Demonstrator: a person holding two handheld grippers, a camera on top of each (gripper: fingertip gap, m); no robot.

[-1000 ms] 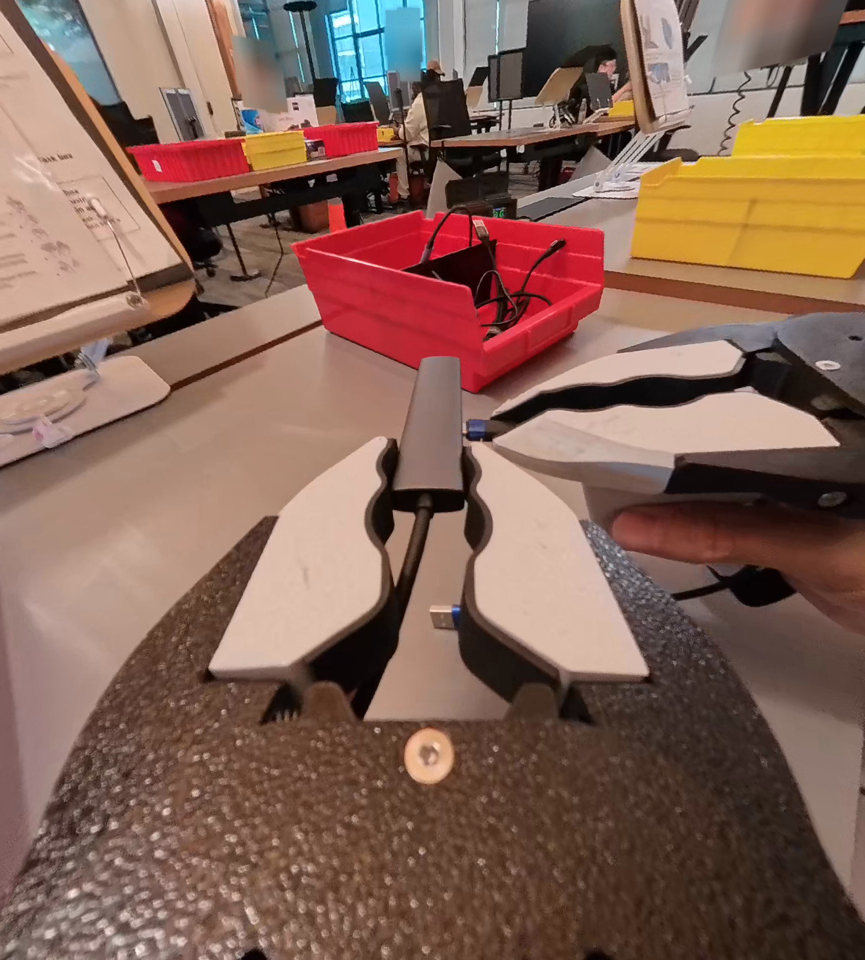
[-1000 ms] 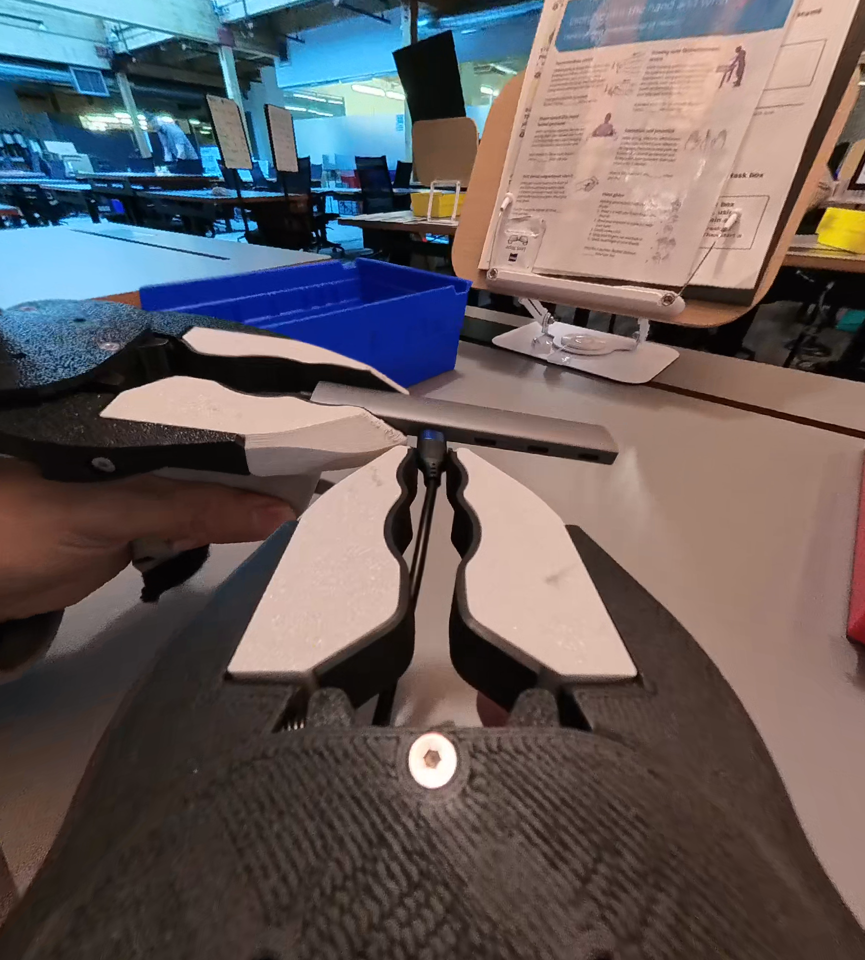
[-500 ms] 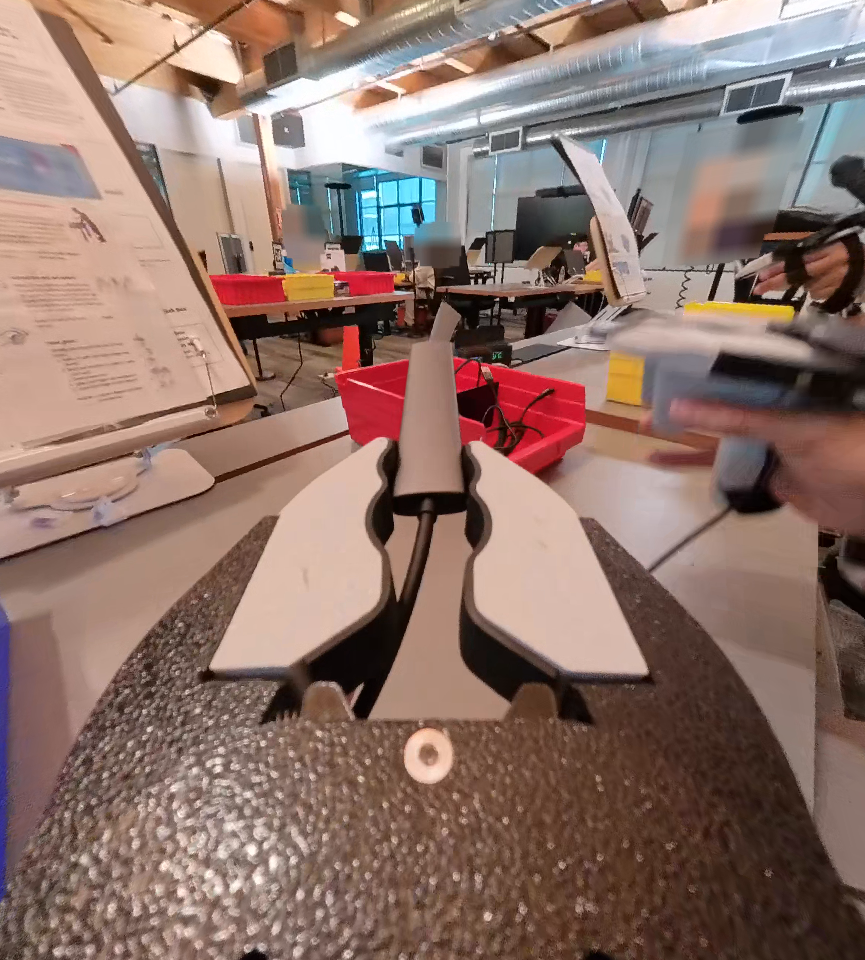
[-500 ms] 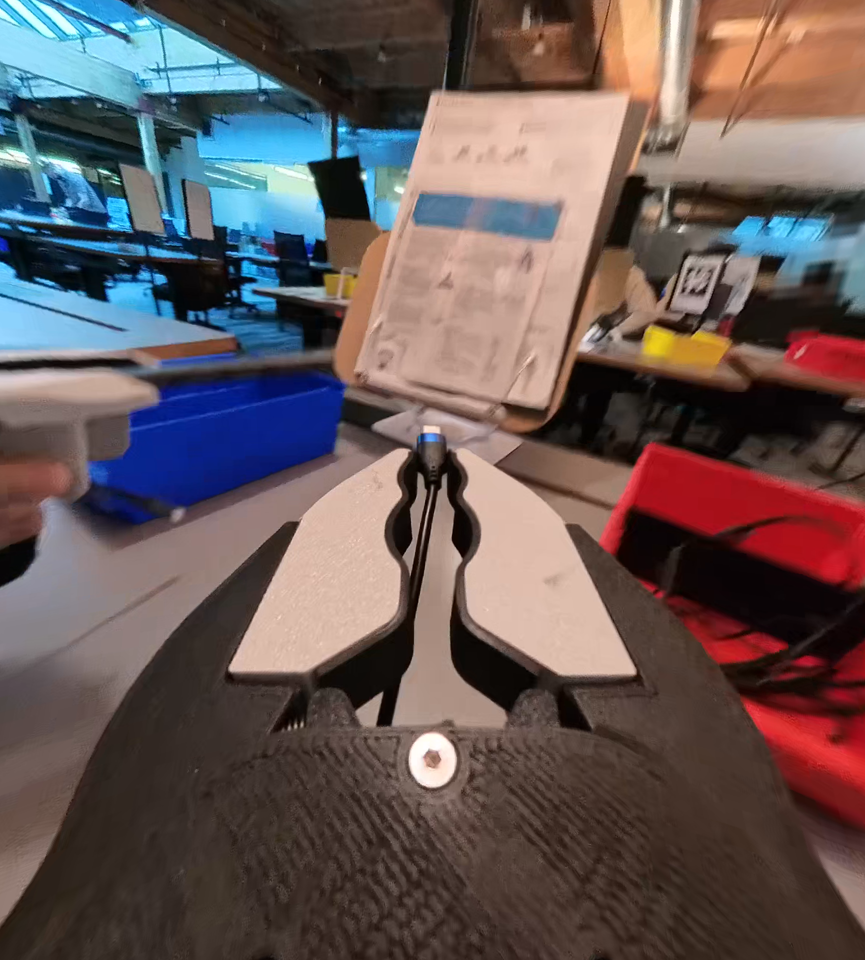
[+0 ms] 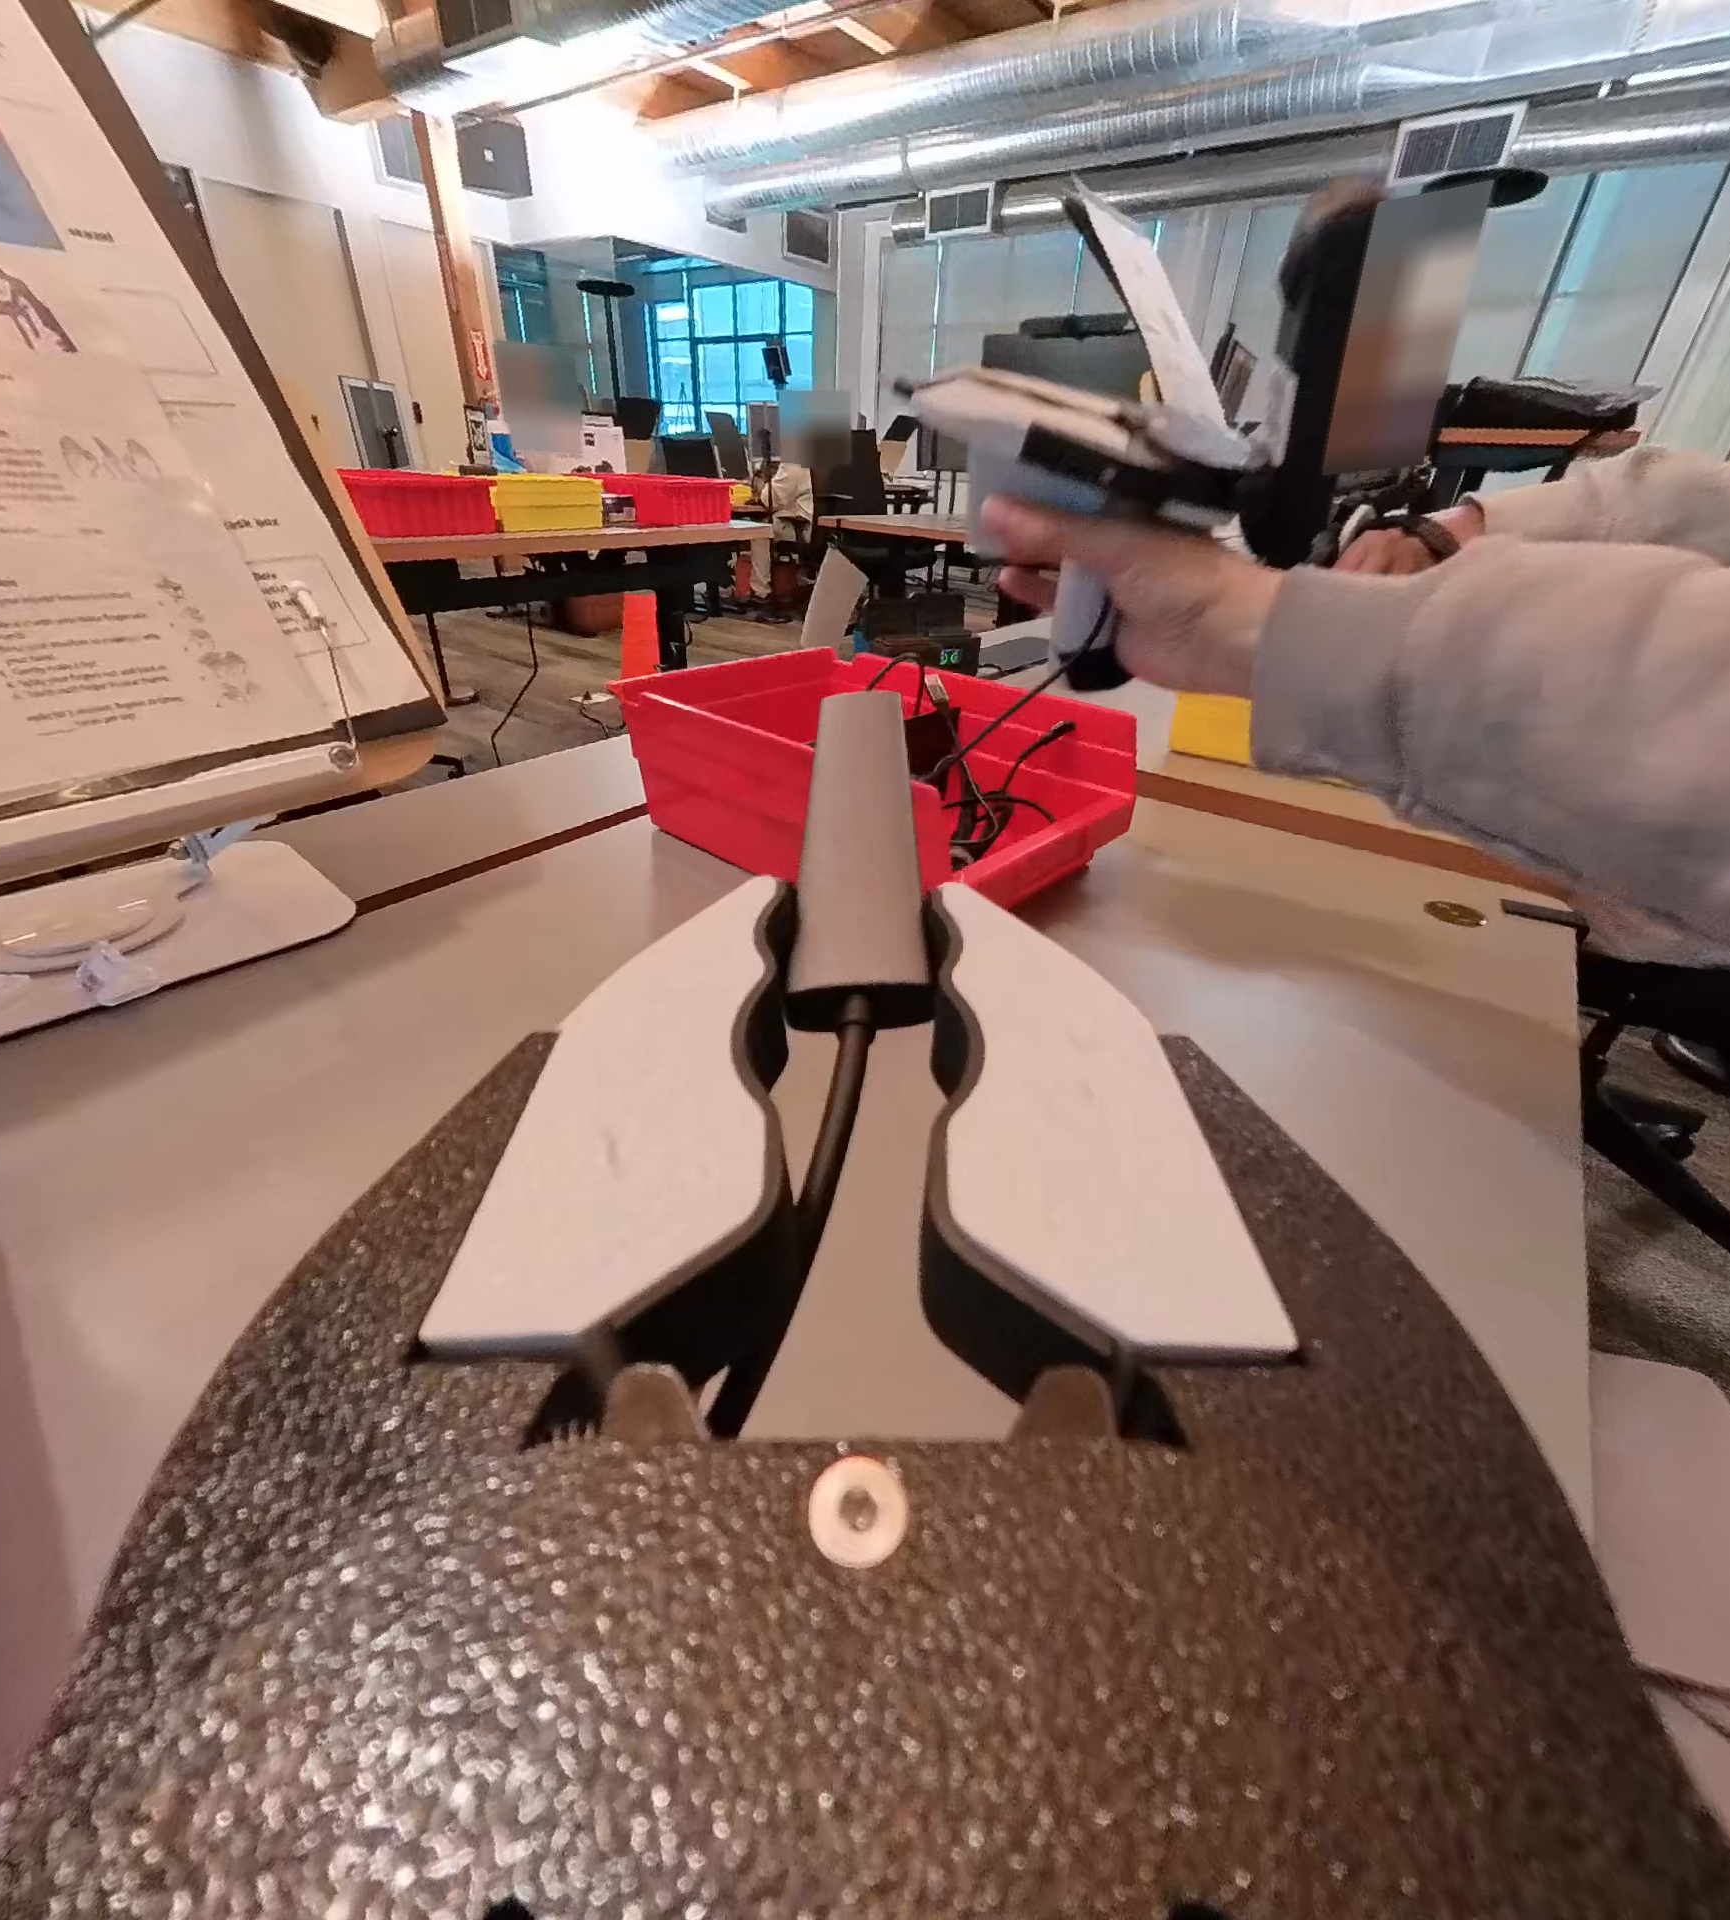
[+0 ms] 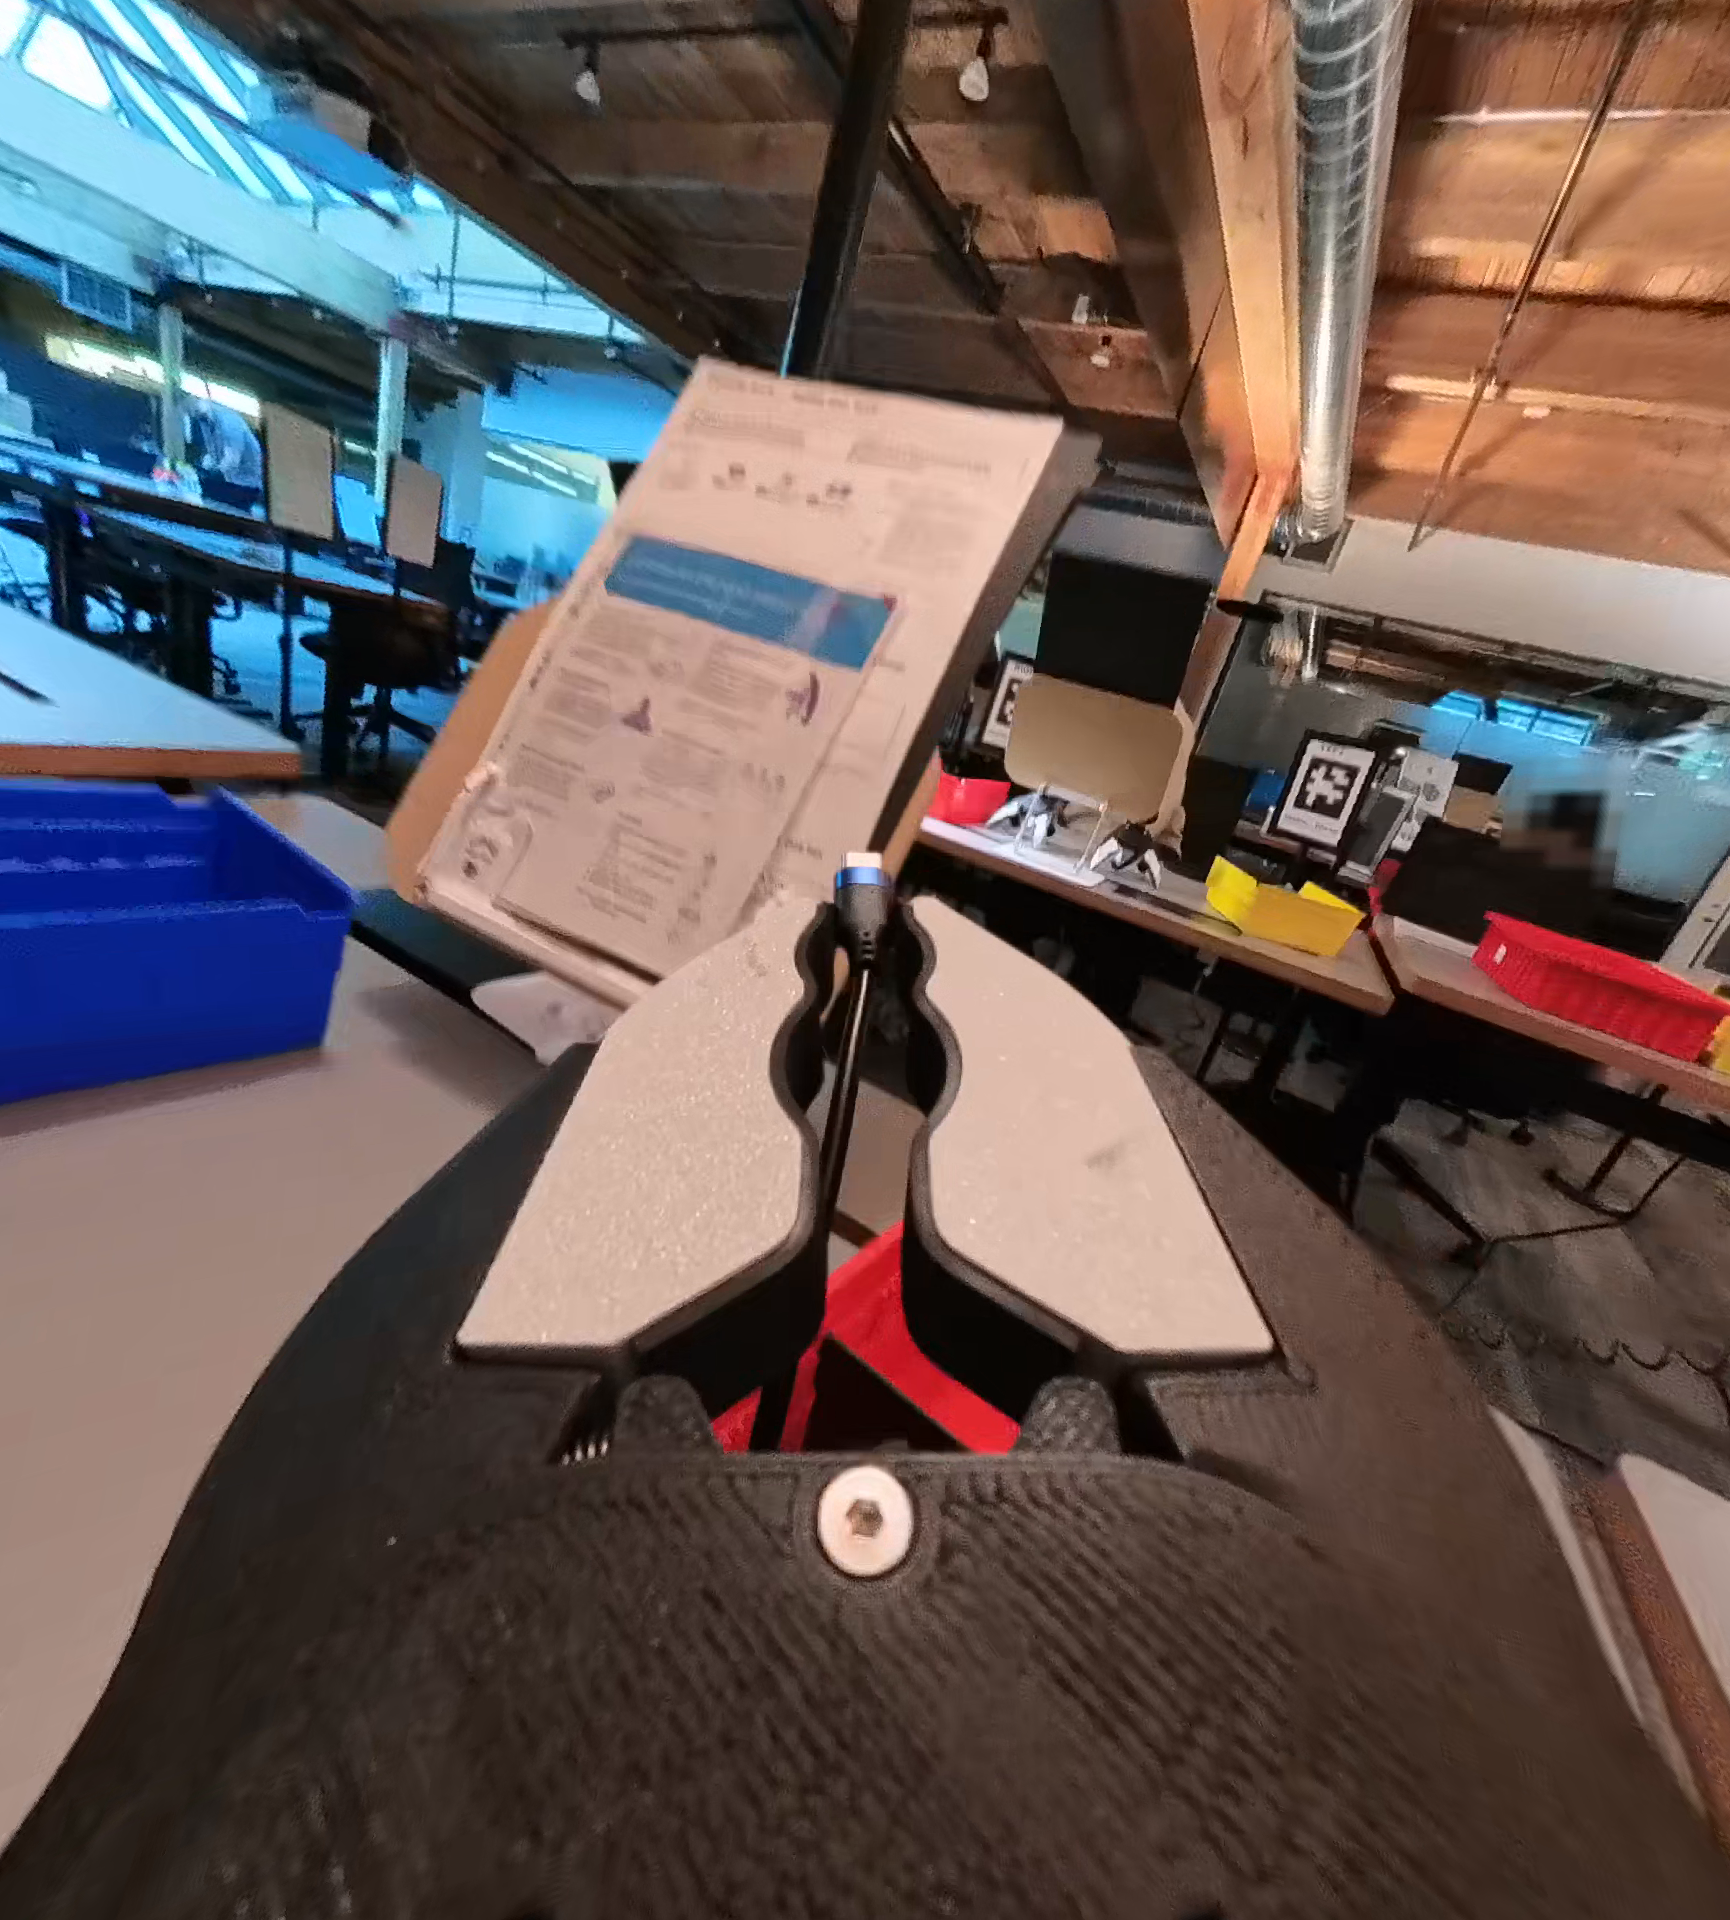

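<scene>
Grey tabletop [image 5: 217,1091] in an open workshop, bare ducts overhead.
Left claw [image 5: 856,925] clamps a grey hub [image 5: 856,831], its near end pinched, above the tabletop; red bin [image 5: 736,748] beyond. Right claw [image 6: 863,914] grips a blue-collared cable plug [image 6: 859,894], raised near the document stand [image 6: 736,707]; blue bin [image 6: 113,935] left.

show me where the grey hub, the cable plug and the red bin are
grey hub [image 5: 856,831]: left wrist view, on its flat top face.
cable plug [image 6: 861,902]: right wrist view, on its blue collar.
red bin [image 5: 736,769]: left wrist view, on its near wall.
</scene>
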